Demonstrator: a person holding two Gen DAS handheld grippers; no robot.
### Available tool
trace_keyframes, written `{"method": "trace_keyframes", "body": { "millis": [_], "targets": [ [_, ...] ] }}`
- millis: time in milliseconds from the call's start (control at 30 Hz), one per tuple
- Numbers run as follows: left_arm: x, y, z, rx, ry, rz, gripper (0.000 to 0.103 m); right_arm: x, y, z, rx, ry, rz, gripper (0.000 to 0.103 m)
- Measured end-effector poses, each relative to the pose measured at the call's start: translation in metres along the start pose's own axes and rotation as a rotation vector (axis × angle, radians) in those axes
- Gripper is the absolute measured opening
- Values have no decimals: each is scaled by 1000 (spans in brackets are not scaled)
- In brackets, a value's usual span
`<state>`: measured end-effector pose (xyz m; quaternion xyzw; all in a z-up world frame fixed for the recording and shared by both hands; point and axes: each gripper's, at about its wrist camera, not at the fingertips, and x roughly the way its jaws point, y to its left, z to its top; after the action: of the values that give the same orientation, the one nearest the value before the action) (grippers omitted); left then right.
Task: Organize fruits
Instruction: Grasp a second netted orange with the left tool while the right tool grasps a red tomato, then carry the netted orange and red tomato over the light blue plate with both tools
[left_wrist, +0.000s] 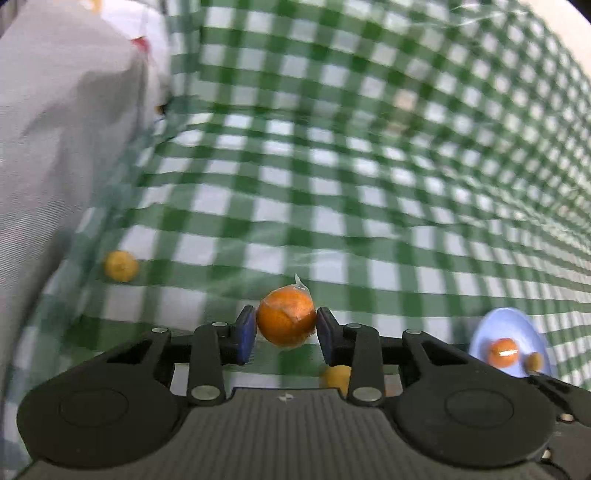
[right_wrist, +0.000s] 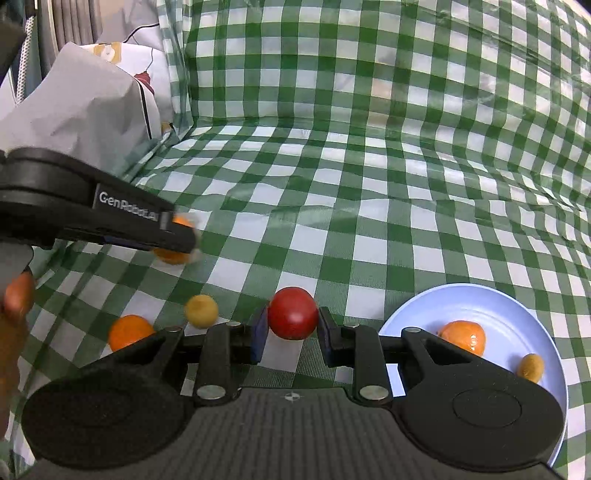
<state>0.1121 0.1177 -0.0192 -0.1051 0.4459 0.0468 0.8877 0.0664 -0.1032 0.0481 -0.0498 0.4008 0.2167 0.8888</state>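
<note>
Meanwhile, left gripper (left_wrist: 286, 325) clamps a wrapped orange (left_wrist: 286, 320); right gripper (right_wrist: 291, 330) grips a red fruit (right_wrist: 292, 313), plate (right_wrist: 517, 306) at three o'clock.

Two fruits (right_wrist: 461, 336) lie in the plate (right_wrist: 517, 306), right of loose fruits (right_wrist: 201, 311) on the tablecloth (right_wrist: 369, 203).

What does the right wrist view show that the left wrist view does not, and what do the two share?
Only the right wrist view shows the red fruit gripped in the right claw, an orange loose on the cloth, and the left claw seen from the side. Only the left wrist view shows the left claw's grip head-on: the wrapped orange between both pads. Both show the green checked cloth, the blue plate with an orange and a small yellowish fruit on it, and the grey fabric at left.
</note>
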Motion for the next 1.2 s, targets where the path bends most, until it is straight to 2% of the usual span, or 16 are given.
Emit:
{"method": "trace_keyframes", "body": {
  "millis": [133, 533, 700, 867, 1200],
  "targets": [
    [16, 5, -4, 24, 97, 57, 40, 6, 1, -2, -8, 33, 8, 30],
    [18, -2, -5, 51, 92, 67, 40, 11, 2, -2, -3, 39, -4, 30],
    [8, -5, 0, 57, 59, 61, 40, 3, 1, 2, 9, 9, -4, 30],
    [-14, -10, 6, 76, 9, 52, 40, -16, -4, 10, 24, -61, -3, 30],
    [-48, -29, 10, 103, -56, 24, 40, -52, -31, 14, 42, -149, -34, 30]
  ]
}}
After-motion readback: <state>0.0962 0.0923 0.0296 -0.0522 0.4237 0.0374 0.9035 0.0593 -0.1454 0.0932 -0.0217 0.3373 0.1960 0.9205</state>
